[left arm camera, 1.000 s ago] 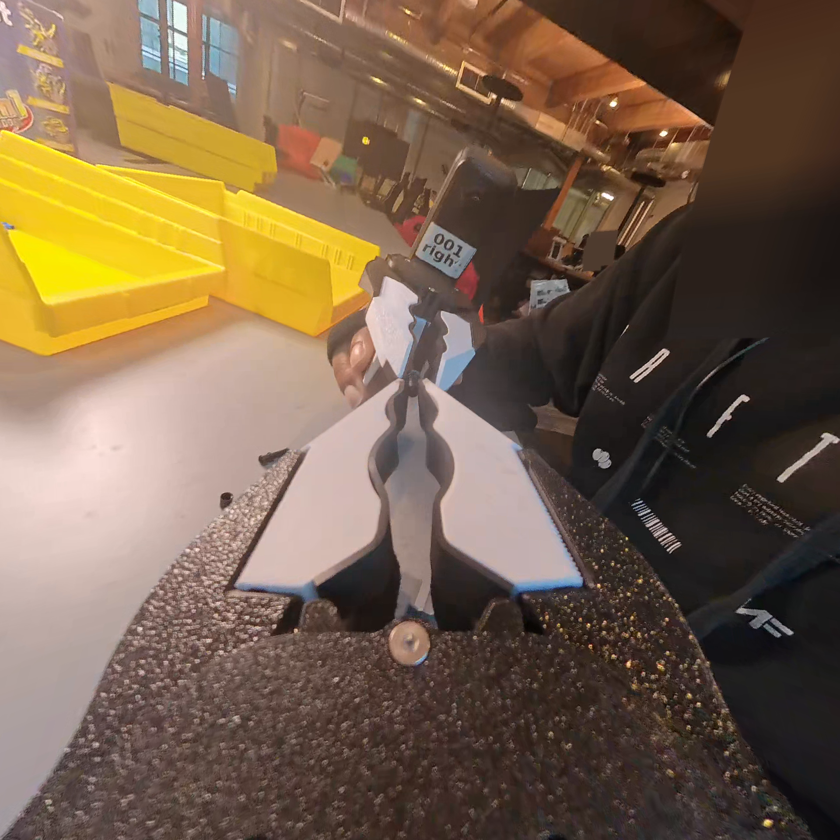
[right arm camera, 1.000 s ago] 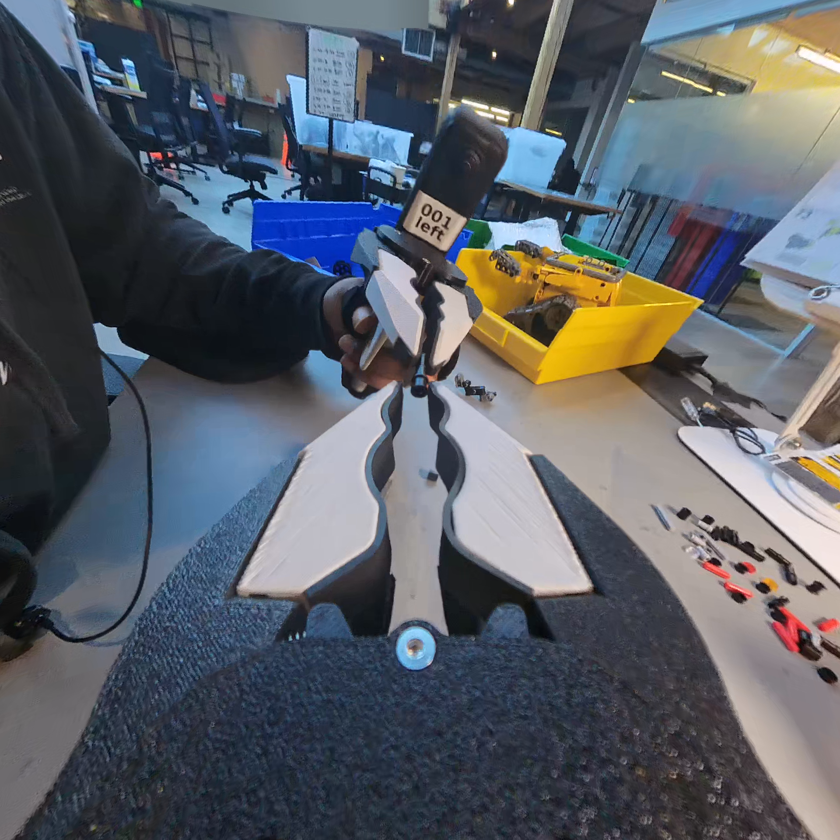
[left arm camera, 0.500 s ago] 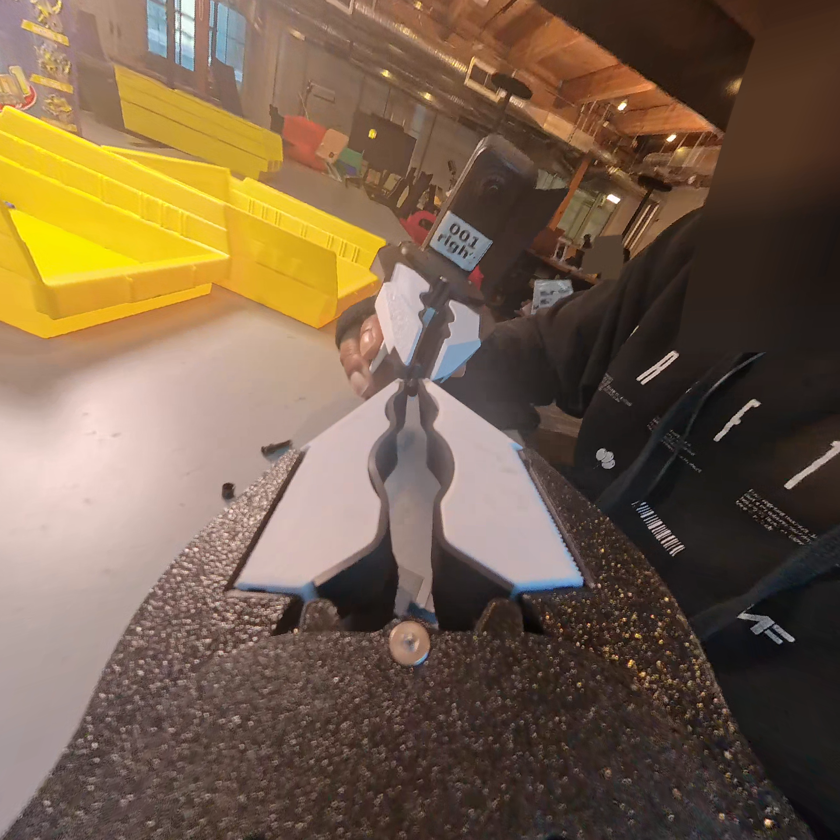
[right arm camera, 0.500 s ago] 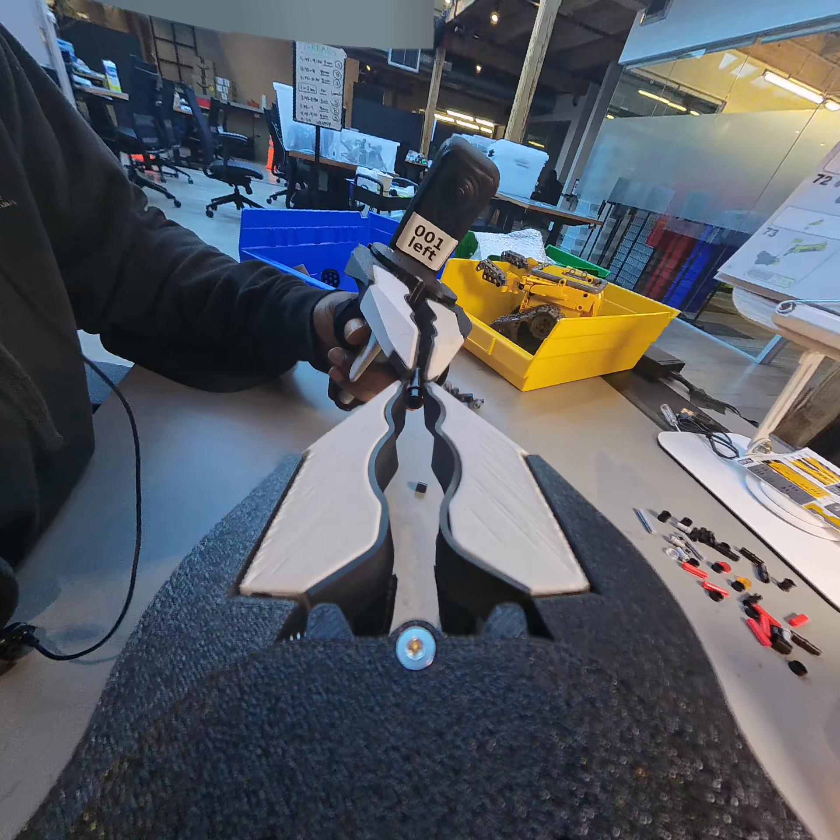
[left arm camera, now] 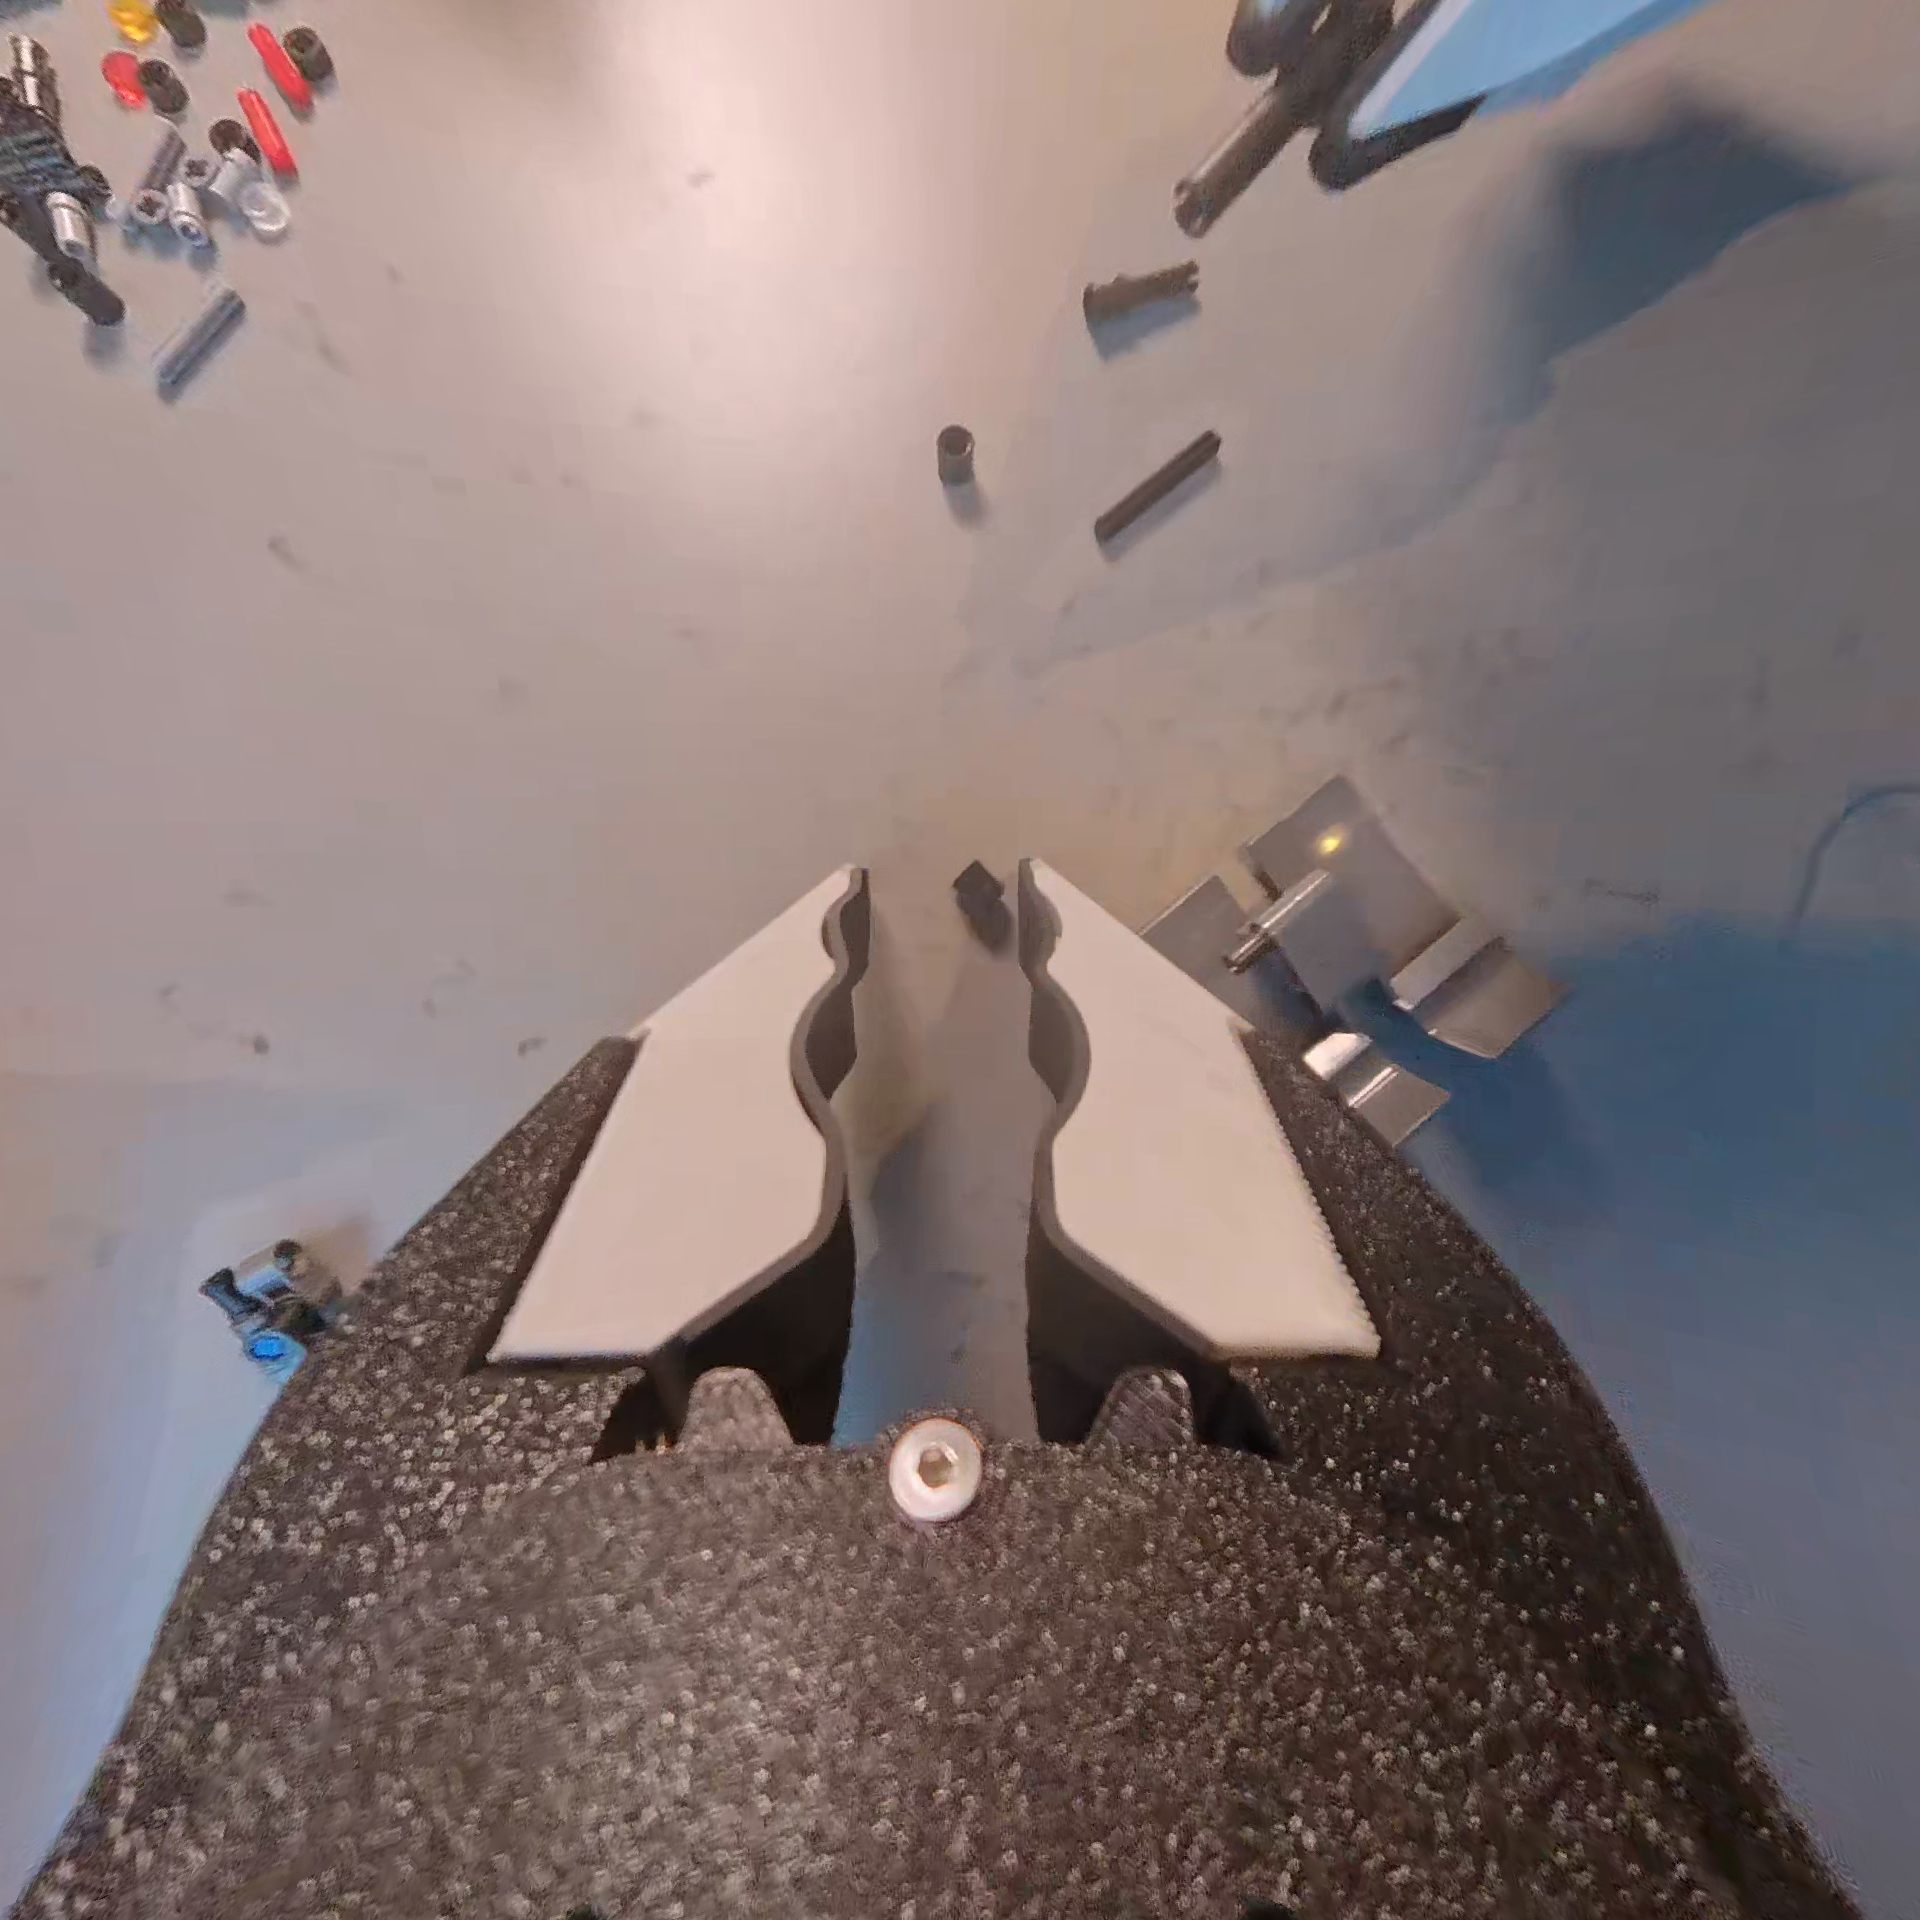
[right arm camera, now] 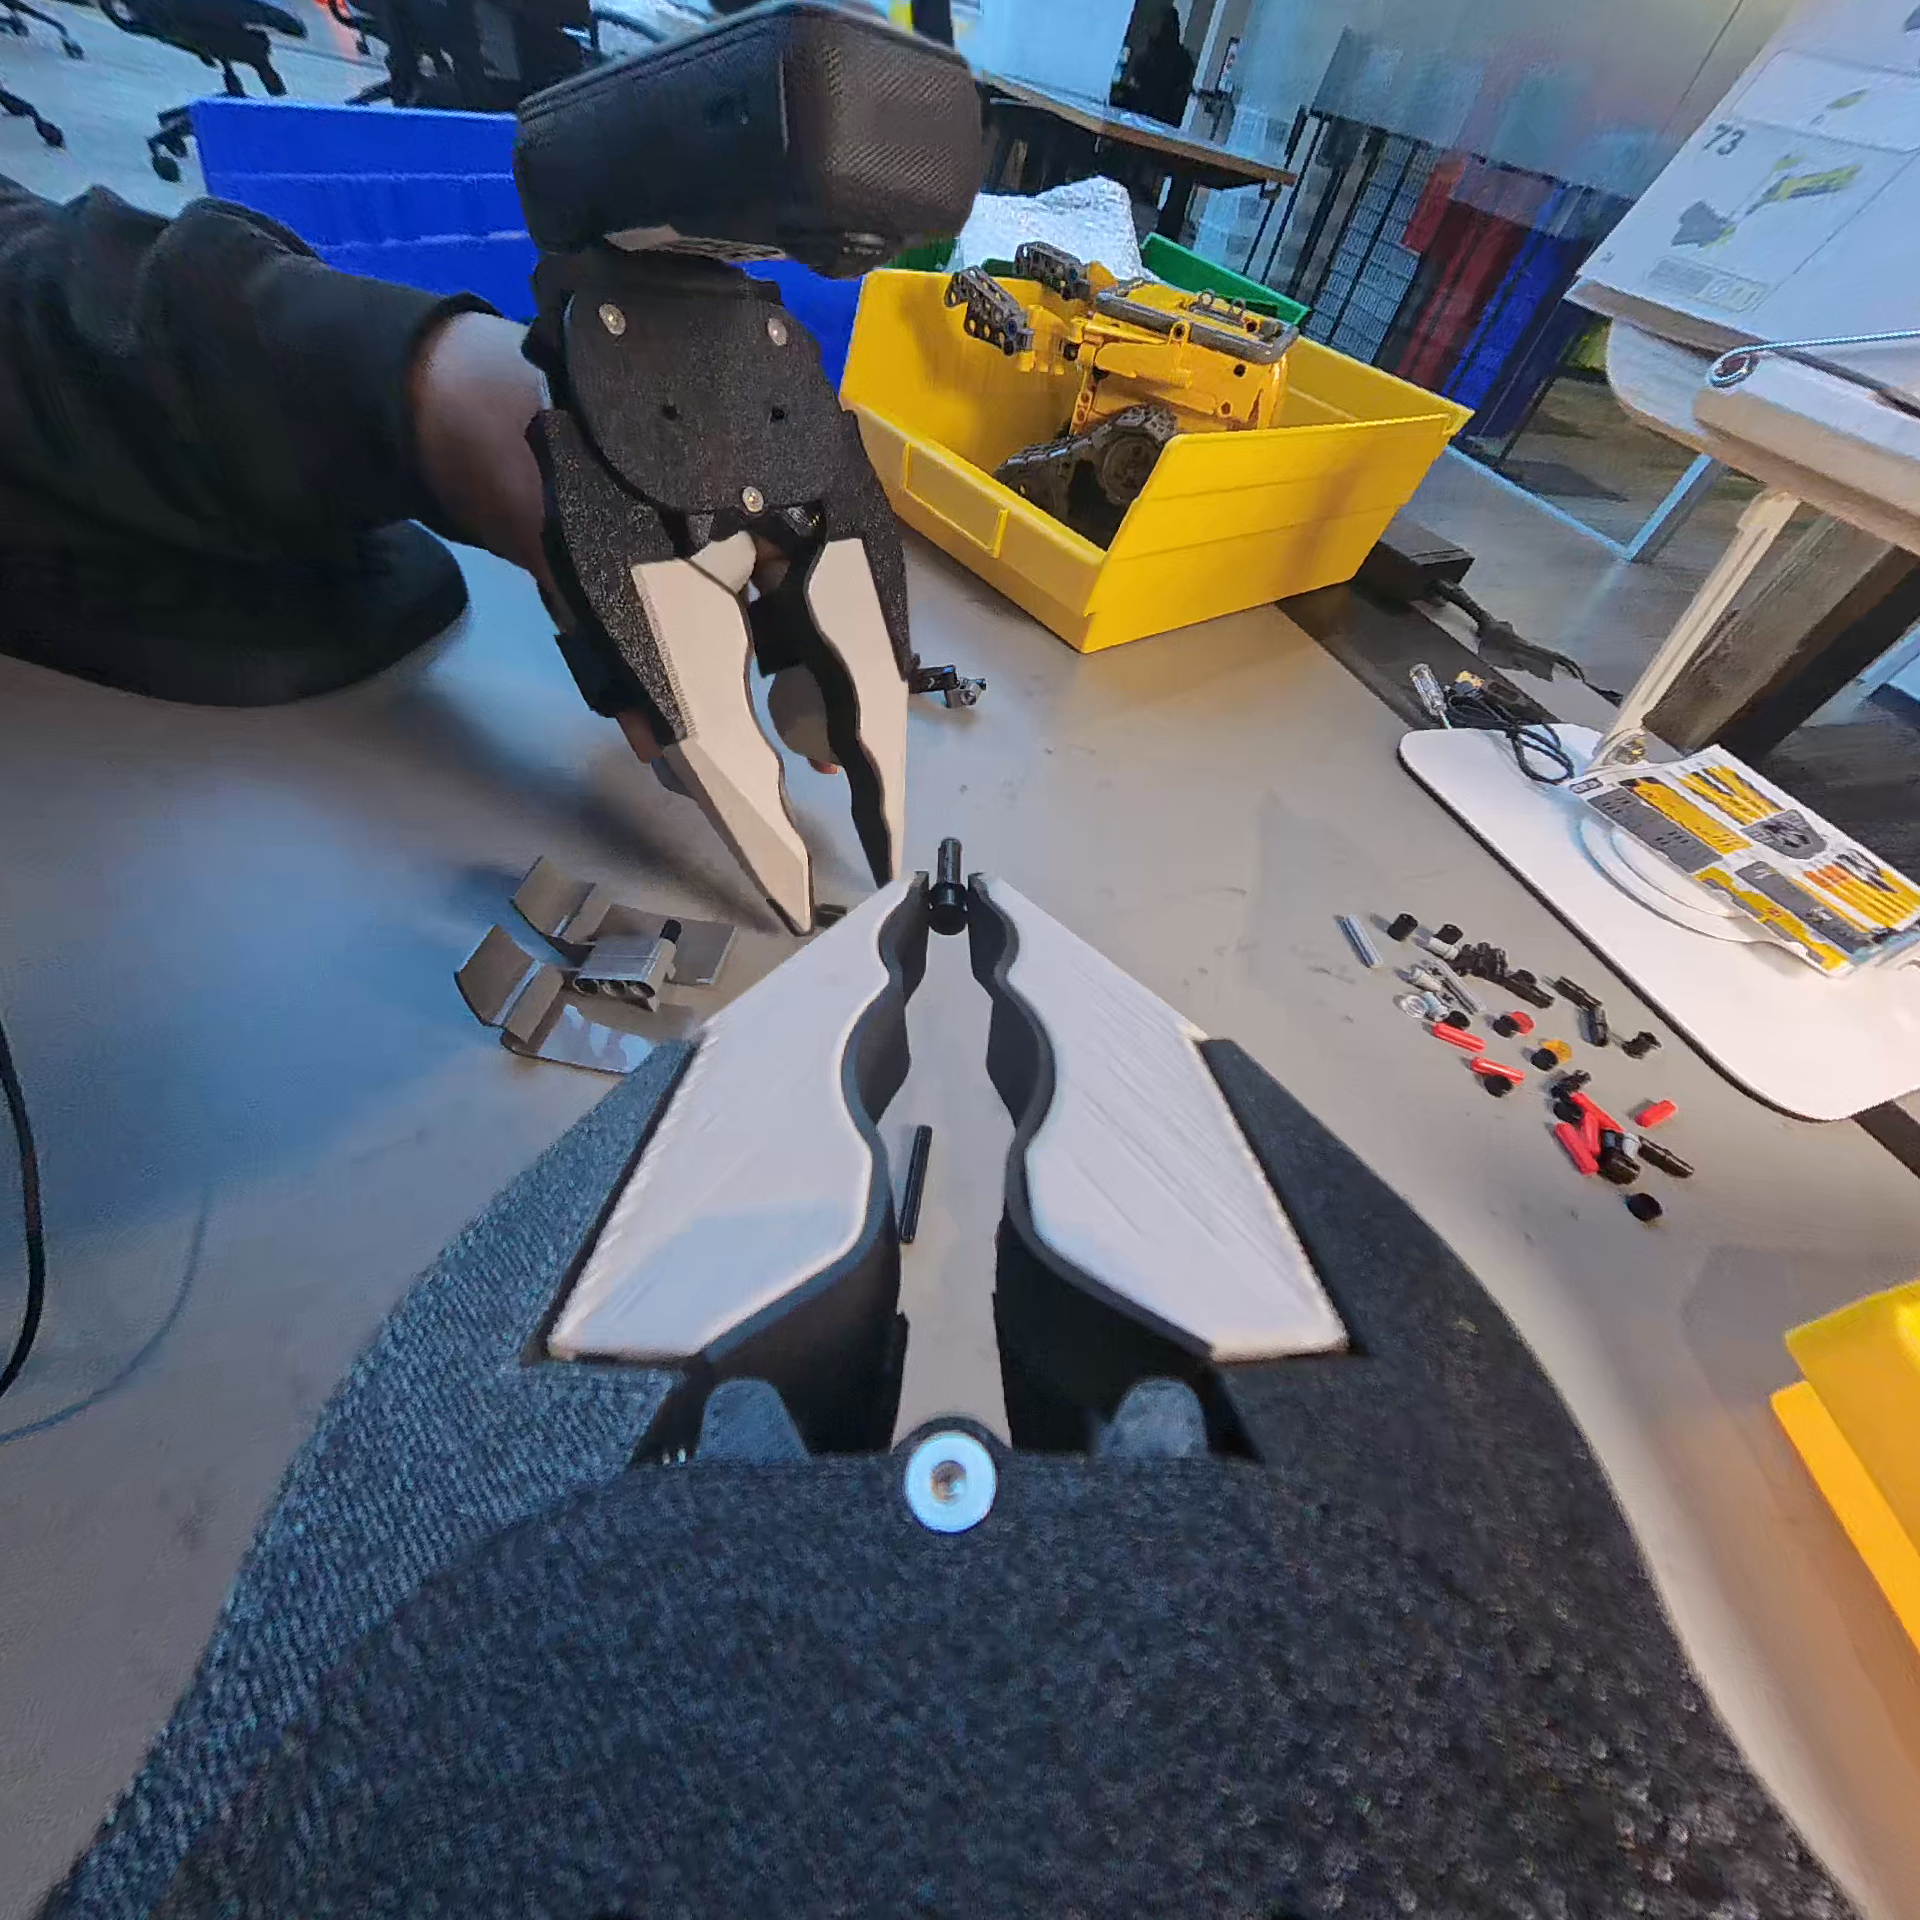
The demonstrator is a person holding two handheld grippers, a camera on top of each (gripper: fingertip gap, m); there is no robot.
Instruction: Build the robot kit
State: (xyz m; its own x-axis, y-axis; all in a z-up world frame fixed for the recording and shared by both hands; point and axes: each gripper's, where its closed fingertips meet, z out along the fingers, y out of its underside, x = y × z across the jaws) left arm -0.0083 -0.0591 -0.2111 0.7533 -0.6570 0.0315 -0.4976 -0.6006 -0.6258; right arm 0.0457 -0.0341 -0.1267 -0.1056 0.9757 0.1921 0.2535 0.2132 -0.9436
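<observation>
The right claw (right arm camera: 948, 896) is clamped on a small black peg (right arm camera: 947, 883), a light, stiff, slippery piece best pinched across its middle, while the left claw (left arm camera: 940, 883), fingers apart, stands over another black peg (left arm camera: 980, 902) on the worktop (left arm camera: 520, 623) beside a grey metal bracket (left arm camera: 1351, 935).

A small black pin (right arm camera: 947, 896) stands upright, pinched between the right gripper (right arm camera: 948, 902) fingertips. Another small black piece (left arm camera: 980, 899) lies on the table between the parted left gripper (left arm camera: 940, 904) tips.

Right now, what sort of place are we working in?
Probably a shared workshop or office used for building a toy brick model: a yellow bin holding a part-built tracked vehicle, small loose pins on the table, and office chairs behind.
</observation>
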